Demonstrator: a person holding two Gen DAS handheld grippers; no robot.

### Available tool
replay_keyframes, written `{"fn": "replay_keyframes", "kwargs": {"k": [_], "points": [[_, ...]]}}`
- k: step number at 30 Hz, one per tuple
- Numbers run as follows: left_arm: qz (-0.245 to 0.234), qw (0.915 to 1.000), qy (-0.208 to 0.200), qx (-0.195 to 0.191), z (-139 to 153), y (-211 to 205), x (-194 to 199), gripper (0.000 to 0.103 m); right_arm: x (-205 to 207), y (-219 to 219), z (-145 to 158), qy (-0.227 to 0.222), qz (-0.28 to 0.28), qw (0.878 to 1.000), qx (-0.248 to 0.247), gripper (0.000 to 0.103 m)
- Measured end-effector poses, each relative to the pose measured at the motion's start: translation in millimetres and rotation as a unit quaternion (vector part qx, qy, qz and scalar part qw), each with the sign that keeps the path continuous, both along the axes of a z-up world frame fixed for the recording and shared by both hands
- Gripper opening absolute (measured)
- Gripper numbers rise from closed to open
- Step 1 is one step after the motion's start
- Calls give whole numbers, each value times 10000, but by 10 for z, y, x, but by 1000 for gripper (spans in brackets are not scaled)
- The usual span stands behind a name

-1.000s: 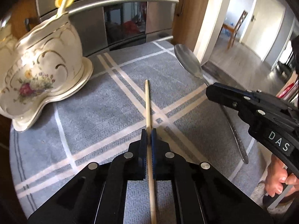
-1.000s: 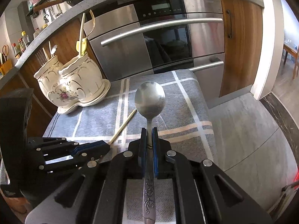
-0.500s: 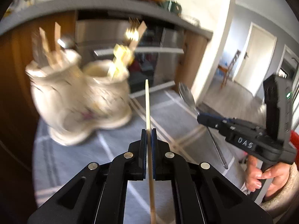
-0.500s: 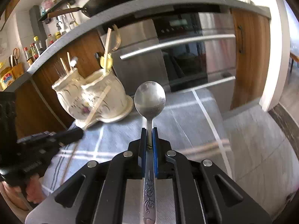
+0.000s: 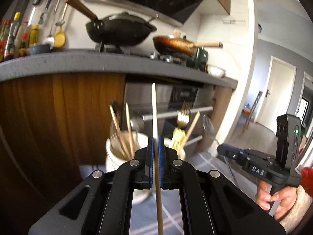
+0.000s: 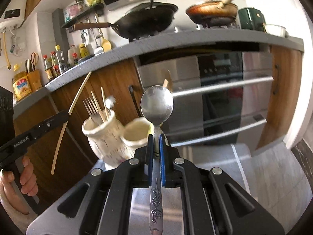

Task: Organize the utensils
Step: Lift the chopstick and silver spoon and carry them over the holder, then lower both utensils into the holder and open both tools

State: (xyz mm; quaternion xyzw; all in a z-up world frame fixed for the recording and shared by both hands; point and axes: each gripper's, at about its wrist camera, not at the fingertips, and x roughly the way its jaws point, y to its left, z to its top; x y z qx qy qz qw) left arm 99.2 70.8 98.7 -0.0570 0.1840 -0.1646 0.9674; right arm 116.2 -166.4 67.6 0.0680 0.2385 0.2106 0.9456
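My left gripper (image 5: 155,137) is shut on a wooden chopstick (image 5: 154,109) that points up, lifted in front of the white ceramic two-cup utensil holder (image 5: 113,154). Its left cup holds several chopsticks (image 5: 119,129); the right cup holds a gold fork (image 5: 183,115). My right gripper (image 6: 156,137) is shut on a metal spoon (image 6: 156,103), bowl upward, lifted near the holder (image 6: 105,135). The left gripper (image 6: 64,115) with its chopstick (image 6: 76,96) shows at the left of the right wrist view. The right gripper (image 5: 222,149) shows at the right of the left wrist view.
The holder stands on a grey checked cloth (image 6: 244,162) before a steel oven (image 6: 230,90) and wooden cabinets (image 5: 58,107). A grey counter (image 5: 78,62) above carries a black wok (image 5: 119,29), a frying pan (image 5: 174,43) and bottles (image 6: 54,60).
Both grippers have risen and tilted up from the cloth with the chopstick and the spoon held. The holder now sits low, just beyond the fingertips.
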Motion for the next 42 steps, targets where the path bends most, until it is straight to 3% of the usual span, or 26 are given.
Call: {"fn": "replay_keyframes", "kwargs": {"k": [12, 18, 23, 33, 42], "points": [[293, 9972, -666, -144, 145, 66, 414, 5, 498, 340, 223, -666, 156, 9963, 512, 6], [334, 9947, -933, -276, 92, 51, 533, 5, 656, 398, 196, -1014, 98, 9913, 829, 6], [402, 9931, -1094, -92, 0, -11, 595, 5, 750, 402, 107, -1194, 53, 9875, 1025, 6], [373, 9915, -1234, 177, -167, -89, 634, 5, 844, 583, -47, -1405, -97, 9872, 752, 6], [268, 9937, -1077, 124, -293, -28, 585, 5, 844, 674, -225, -1344, 54, 9899, 440, 6]]}}
